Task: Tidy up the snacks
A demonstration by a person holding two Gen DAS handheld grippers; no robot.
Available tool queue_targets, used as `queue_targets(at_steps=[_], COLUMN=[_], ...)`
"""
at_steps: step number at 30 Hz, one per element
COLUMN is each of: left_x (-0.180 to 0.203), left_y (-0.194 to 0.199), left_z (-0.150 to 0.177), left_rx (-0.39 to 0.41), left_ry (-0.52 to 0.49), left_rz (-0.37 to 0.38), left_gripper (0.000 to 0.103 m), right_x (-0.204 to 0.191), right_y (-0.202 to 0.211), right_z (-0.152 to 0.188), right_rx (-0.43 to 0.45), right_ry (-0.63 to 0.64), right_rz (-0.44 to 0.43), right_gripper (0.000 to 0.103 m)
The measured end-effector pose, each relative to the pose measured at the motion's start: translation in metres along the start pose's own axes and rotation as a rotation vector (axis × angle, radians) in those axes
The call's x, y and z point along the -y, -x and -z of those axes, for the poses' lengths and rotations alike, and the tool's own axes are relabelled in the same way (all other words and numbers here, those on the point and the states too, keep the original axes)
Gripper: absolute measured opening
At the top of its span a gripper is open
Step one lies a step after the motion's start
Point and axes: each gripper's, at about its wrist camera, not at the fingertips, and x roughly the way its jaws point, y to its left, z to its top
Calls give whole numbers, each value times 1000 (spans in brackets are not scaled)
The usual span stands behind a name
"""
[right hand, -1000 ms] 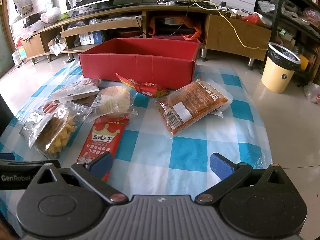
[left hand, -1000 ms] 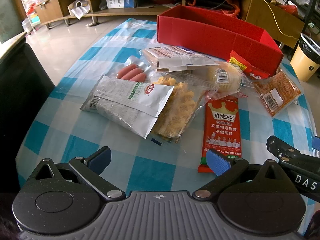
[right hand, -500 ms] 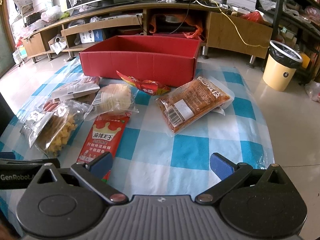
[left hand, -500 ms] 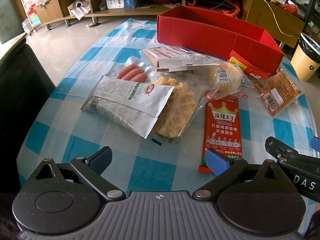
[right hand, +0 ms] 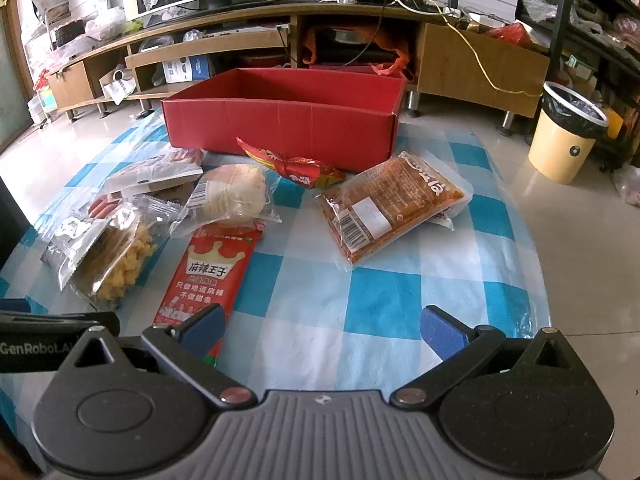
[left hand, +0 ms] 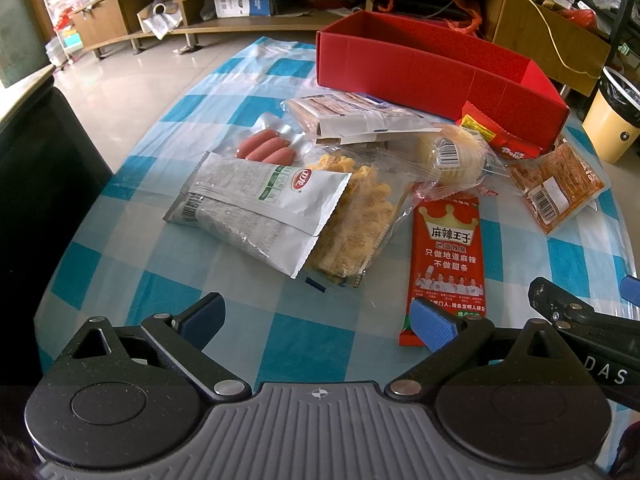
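Snacks (left hand: 352, 184) are lying scattered on the tabletop (right hand: 400, 292) before the empty red box (right hand: 280, 120); nothing has shifted since a second ago, both tongs (left hand: 316, 316) (right hand: 320, 328) hovering spread, sorting not begun.

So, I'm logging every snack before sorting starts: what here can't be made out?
- Red box floor: near wall hides it in both views.
- Sausage pack: silver bag covers its near end, left view.
- Yellow snack bag: partly under the silver bag.
- Small red packet: print too small, right view.
- Left gripper and right gripper are open and empty.
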Motion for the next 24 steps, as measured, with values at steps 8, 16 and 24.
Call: queue_targets(at_steps=[8,16,24], left_x=[0,0,-2], left_y=[0,0,-1], left_z=[0,0,1], left_rx=[0,0,-2], left_ry=[0,0,0], left_rz=[0,-1,3], left_gripper=[100,99,98], right_x=[0,-1,0], right_y=[-1,-2,-4], right_z=[0,1,0], right_rx=[-2,-8,-18], right_ry=[2,3,2], right_rz=[-1,-4,-10], right_gripper=[102,102,102])
